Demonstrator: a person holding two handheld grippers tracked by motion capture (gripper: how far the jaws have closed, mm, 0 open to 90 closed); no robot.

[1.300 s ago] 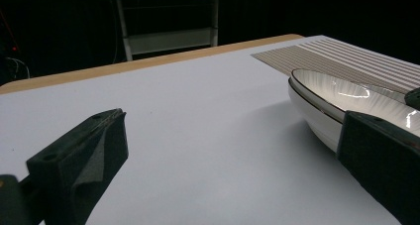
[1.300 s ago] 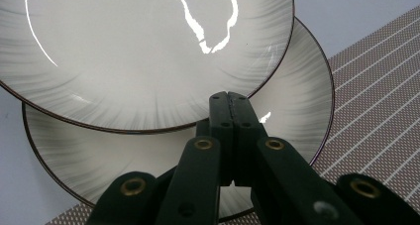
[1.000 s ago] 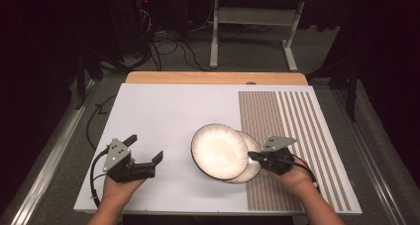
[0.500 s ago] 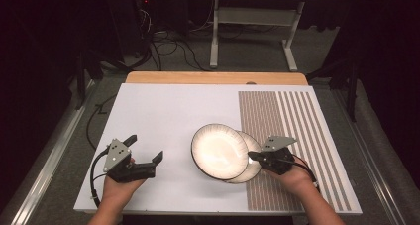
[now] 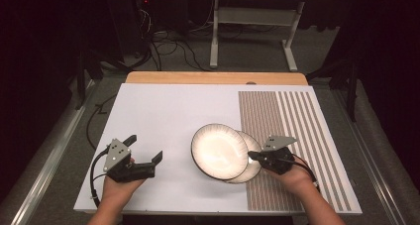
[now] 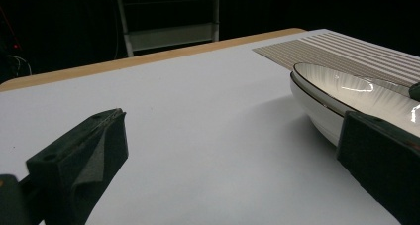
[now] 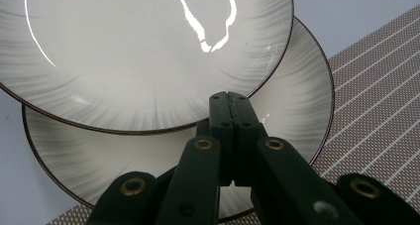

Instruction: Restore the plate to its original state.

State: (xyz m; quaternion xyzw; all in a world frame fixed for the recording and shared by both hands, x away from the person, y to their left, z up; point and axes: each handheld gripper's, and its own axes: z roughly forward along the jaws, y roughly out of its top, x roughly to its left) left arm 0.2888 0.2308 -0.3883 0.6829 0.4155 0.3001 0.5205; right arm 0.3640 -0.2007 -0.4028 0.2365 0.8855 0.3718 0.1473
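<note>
The left gripper [image 5: 146,158] has a black body with a grey three-cornered plate on top, and a black cable makes a loop from its back side. The right gripper [image 5: 253,156] has the same grey plate and black body, with thin cables of black and red behind it. In the right gripper view its black jaw arms carry round brass-coloured rivets, and both forearms are without sleeves.

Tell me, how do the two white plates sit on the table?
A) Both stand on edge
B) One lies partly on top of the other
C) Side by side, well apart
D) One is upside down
B: in the high view the upper plate overlaps the lower plate, whose right part sticks out beneath it, beside the striped mat.
</note>
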